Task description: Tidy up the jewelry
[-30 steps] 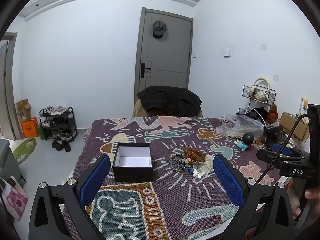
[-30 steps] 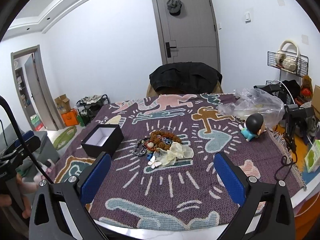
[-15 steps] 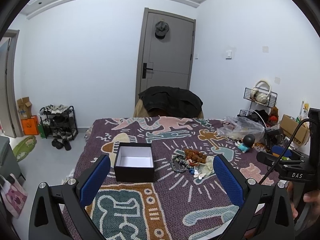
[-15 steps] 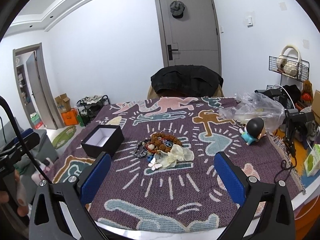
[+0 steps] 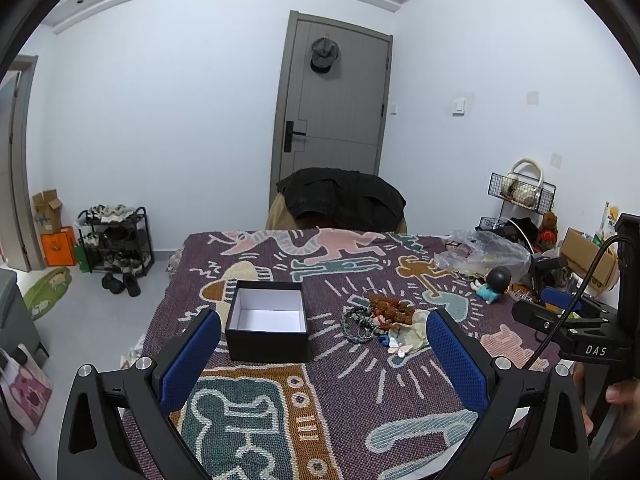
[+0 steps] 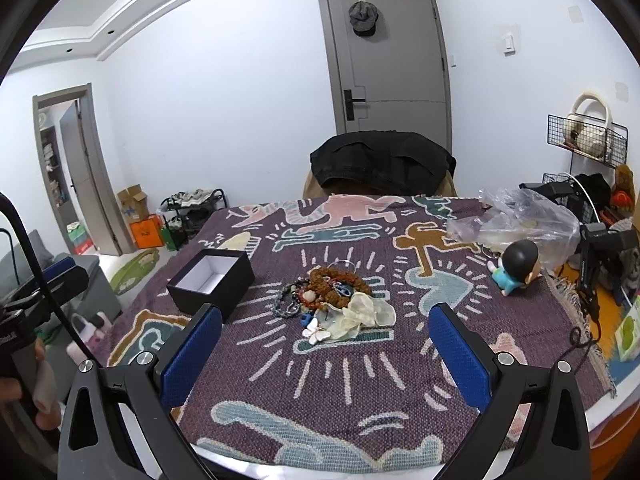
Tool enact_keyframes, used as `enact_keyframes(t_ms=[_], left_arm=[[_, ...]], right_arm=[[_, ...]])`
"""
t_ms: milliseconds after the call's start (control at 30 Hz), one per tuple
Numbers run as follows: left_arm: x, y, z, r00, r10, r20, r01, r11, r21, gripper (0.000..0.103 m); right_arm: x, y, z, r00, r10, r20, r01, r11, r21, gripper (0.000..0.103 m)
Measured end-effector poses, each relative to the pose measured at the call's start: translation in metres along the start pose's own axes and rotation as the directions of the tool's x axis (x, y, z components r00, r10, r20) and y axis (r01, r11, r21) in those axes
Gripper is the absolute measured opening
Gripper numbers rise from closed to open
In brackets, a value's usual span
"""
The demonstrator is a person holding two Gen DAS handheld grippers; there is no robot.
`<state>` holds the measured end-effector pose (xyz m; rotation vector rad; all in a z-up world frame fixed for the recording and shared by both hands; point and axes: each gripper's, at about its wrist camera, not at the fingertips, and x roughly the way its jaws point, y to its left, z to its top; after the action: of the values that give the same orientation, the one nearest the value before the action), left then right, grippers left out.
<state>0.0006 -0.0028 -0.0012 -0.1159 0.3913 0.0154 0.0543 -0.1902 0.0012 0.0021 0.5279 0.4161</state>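
Observation:
A pile of jewelry [image 6: 326, 292] with brown beads, dark bracelets, a white butterfly piece and a cream cloth lies mid-table; it also shows in the left wrist view [image 5: 380, 316]. An open black box with a white inside [image 5: 267, 326] stands left of the pile; it also shows in the right wrist view [image 6: 212, 280]. My left gripper [image 5: 324, 354] is open and empty, held above the near table edge in front of the box. My right gripper [image 6: 326, 348] is open and empty, held short of the pile.
The table wears a purple patterned cloth [image 6: 400, 360]. A crumpled clear plastic bag [image 6: 516, 216] and a small doll with a black head [image 6: 516, 264] lie at the right. A chair with a black jacket [image 6: 380, 164] stands behind the table.
Both grippers have risen and tilted slightly, so the table sits a little lower in both views. Nothing on the table has moved.

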Motion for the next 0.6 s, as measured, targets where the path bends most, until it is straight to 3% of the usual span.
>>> enact_keyframes(t_ms=[600], left_arm=[[0.044,-0.004,0.006,0.997,-0.042,-0.072,0.040,0.999,-0.018,0.101]], right_arm=[[0.025,-0.026,-0.001,1.000,-0.029,0.005,0.029,0.996,0.084,0.103]])
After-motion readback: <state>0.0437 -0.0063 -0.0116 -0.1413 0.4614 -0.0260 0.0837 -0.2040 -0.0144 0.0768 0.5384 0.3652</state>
